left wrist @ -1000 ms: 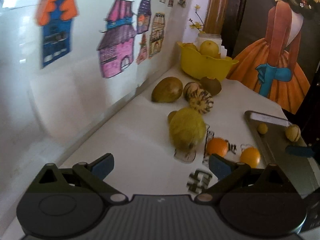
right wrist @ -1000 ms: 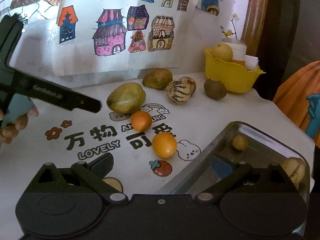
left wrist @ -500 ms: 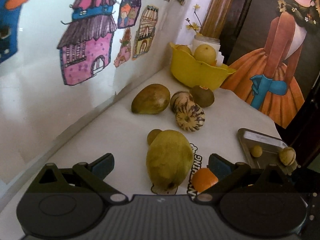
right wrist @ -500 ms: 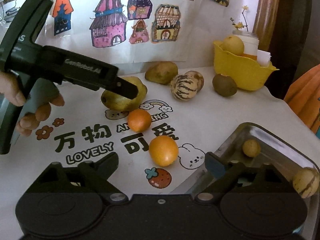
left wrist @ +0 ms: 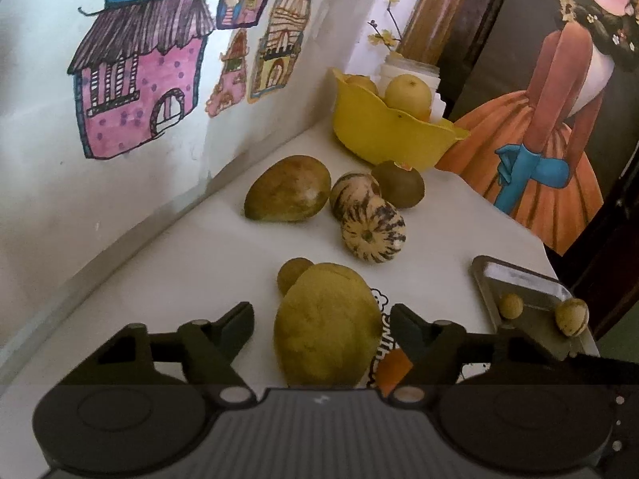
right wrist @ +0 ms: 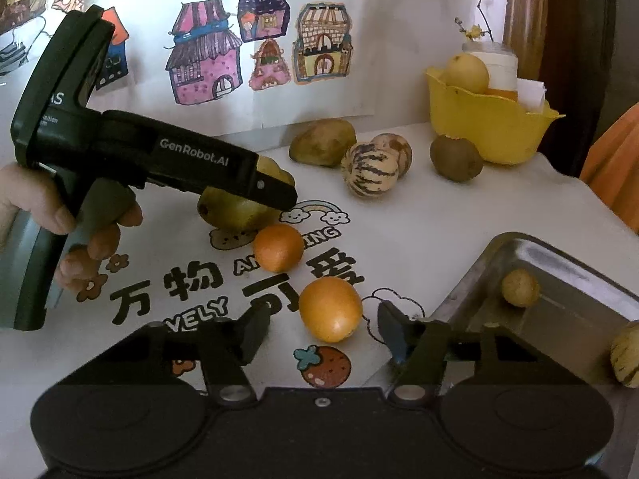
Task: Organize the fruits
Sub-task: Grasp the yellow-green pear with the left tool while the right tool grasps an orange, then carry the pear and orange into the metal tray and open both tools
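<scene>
My left gripper (left wrist: pixel 321 319) is open with its jaws on either side of a large yellow-green mango (left wrist: pixel 327 323); there are gaps on both sides. In the right wrist view the left gripper (right wrist: pixel 275 195) reaches over this mango (right wrist: pixel 235 211). My right gripper (right wrist: pixel 323 331) is open and empty, with an orange (right wrist: pixel 330 308) lying between its fingertips. A second orange (right wrist: pixel 278 247) lies behind it. The metal tray (right wrist: pixel 479 275) at the right holds a small yellow fruit (right wrist: pixel 519 288) and a striped fruit (right wrist: pixel 625 355).
Further back lie a brown-green mango (left wrist: pixel 288 189), two striped melons (left wrist: pixel 373 227), a kiwi (left wrist: pixel 399 183) and a small brown fruit (left wrist: pixel 293 275). A yellow bowl (left wrist: pixel 383 135) with fruit stands at the back by the wall. The table edge runs along the right.
My left gripper has moved forward until the yellow-green mango lies between its open jaws. My right gripper has shifted left from the tray, so the near orange now lies between its fingertips.
</scene>
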`<action>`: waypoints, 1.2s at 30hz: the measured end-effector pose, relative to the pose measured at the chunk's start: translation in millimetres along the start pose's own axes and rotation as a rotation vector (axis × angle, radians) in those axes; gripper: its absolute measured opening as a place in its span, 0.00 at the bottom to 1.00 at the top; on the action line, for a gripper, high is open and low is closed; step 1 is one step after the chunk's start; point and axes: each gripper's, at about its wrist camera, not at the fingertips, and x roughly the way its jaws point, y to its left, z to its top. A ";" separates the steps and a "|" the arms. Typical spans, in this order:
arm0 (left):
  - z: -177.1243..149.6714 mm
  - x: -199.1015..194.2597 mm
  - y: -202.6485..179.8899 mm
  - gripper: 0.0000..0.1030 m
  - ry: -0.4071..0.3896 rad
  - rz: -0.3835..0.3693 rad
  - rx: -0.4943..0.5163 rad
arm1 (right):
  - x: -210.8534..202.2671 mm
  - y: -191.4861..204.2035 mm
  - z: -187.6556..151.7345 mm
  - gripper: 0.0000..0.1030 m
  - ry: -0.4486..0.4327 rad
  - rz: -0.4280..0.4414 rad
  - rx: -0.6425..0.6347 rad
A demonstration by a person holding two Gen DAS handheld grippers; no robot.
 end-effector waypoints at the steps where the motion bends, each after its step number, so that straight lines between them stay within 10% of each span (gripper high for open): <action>1: 0.4 0.2 0.2 0.72 0.001 0.004 0.000 | 0.9 -0.4 0.0 0.56 0.005 0.002 0.003; 15: 0.1 1.2 -1.0 0.57 0.013 -0.013 0.001 | 3.1 5.0 -1.1 0.36 -0.007 0.006 0.022; 36: -26.3 -36.5 -3.5 0.57 0.033 -0.018 -0.006 | -22.2 7.2 -8.6 0.35 -0.043 0.011 0.039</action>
